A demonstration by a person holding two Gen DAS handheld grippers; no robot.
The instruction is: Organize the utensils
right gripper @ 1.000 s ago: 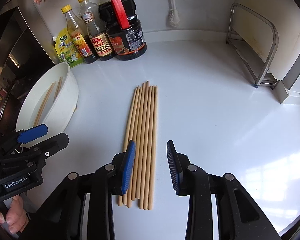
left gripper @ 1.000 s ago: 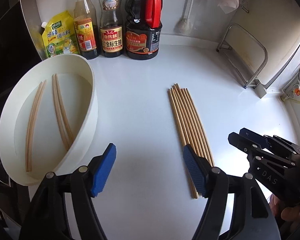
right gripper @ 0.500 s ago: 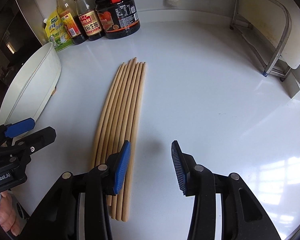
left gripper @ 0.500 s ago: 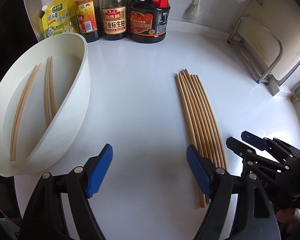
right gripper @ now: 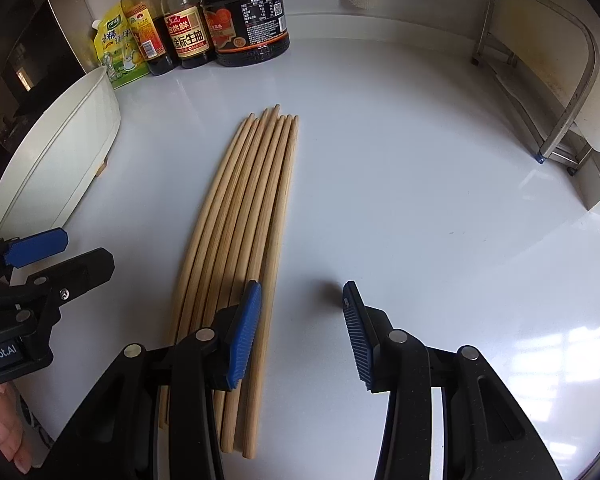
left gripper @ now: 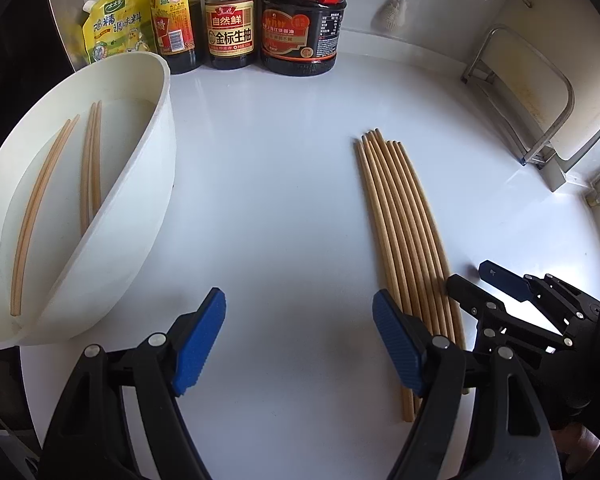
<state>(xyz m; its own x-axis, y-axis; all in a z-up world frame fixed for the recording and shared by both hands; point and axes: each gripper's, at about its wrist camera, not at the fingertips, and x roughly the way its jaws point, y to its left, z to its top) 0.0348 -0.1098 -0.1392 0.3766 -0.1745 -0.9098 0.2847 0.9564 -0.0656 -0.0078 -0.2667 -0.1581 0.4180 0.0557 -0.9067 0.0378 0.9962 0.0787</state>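
Where print is legible on the middle bottle, reads 自然鲜 above 金标生抽; on the yellow pouch, reads 鸡精调味料; on the slim bottle beside it, shows a large 醋. Cannot make out the small print on the dark jug with the red handle. Counts three bottles and one pouch in a row at the back of the white table. From the left wrist only, looks into the white bowl at the left and finds three loose sticks lying inside, one apart and two together. From the right wrist only, catches "nRobot.AI" on the other tool's body, a hand gripping below it, and just the bowl's outer wall. Finds the chopsticks in one flat bundle mid-table, well apart from the bowl, seven or eight by the tips, exact count unsure. Shows the left claw spread wide, having just been opening, over bare table with nothing between its pads, right pad at the bundle's left edge. Shows the right claw part open, also just widened, gripping nothing: left pad over the bundle's right edge, outermost stick just inside it, unpressed. Adds one metal rack at the right.
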